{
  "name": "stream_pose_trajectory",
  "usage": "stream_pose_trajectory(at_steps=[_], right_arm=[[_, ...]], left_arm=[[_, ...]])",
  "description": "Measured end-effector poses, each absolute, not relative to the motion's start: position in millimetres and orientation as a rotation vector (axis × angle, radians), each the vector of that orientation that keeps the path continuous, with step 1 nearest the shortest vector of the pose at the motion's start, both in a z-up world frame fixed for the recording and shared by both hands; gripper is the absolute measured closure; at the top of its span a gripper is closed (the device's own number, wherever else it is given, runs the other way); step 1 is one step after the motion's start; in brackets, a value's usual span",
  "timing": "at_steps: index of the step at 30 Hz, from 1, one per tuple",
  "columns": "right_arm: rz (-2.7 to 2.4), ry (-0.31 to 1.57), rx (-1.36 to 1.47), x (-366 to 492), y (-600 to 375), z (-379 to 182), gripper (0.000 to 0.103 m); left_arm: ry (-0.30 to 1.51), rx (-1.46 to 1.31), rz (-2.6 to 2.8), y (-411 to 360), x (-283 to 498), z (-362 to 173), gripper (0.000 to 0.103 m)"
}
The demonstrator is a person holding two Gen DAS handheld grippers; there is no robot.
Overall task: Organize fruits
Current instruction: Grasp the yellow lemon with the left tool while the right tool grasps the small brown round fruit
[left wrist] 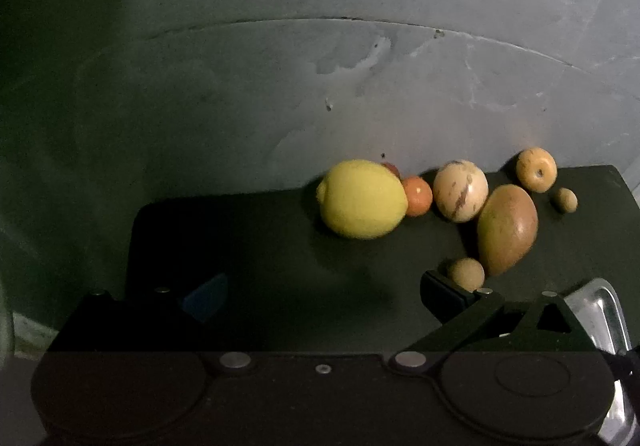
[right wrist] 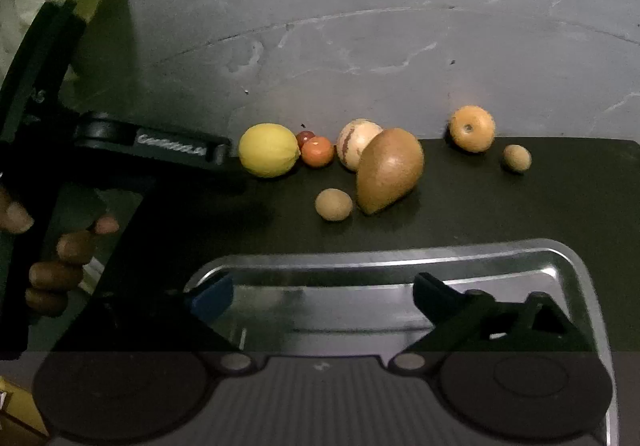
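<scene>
**K:** On the black mat (right wrist: 500, 198), against the grey wall (right wrist: 360, 46), all fruit sat loose: lemon (right wrist: 269, 150), small orange fruit (right wrist: 317, 151), a dark red one (right wrist: 305, 137) behind it, striped pale melon (right wrist: 354, 142), mango (right wrist: 389, 170), yellow-orange fruit (right wrist: 472, 128), two small tan fruits (right wrist: 333, 204) (right wrist: 517, 158). Steel tray (right wrist: 400, 258) was near side, nothing seen in it.

**R:** So step was first pick, none sorted yet?

**K:** That was my read. Left gripper (left wrist: 324, 292) had jaws spread, nothing held, lemon ahead of it. Right gripper (right wrist: 324, 292) was also spread and empty, hovering over the tray.

**R:** Next move?

**K:** Likely left advances to straddle the lemon, closes, carries to tray. Lemon touched the orange fruit, so a finger needed to slip between without rolling it.

**R:** Blind spots?

**K:** Dim light. Red fruit mostly hidden. Tray cut off by gripper body in both views. Left-wrist view showed only a tray corner (left wrist: 596, 306). Person's hand (right wrist: 56, 266) partly visible at left edge.
</scene>
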State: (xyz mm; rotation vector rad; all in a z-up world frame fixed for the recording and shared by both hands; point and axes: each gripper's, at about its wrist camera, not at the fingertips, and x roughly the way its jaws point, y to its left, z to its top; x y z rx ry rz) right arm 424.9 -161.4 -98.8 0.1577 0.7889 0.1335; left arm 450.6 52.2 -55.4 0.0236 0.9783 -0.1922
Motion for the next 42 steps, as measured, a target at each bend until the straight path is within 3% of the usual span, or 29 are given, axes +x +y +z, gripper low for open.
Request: stream_pose_trajectory(at_steps=[17, 25, 32, 40, 42], right_arm=[[0.088, 0.798, 0.132, 479, -145, -116, 0.038], [0.087, 0.791, 0.134, 491, -141, -119, 0.042], [0.081, 0.796, 0.135, 499, -140, -123, 0.05], [0.08, 0.787, 0.139, 498, -139, -119, 0.057], [0.081, 0.784, 0.141, 496, -140, -119, 0.058]], left_arm=[[0.947, 0.063, -0.251, 36, 489, -69, 0.001], [0.93, 0.064, -0.281, 33, 495, -66, 0.001], [0.933, 0.072, -0.305, 28, 500, -69, 0.009], [0.928, 0.06, -0.324, 35, 499, -66, 0.024], [0.927, 0.058, -0.329, 35, 498, -66, 0.032]])
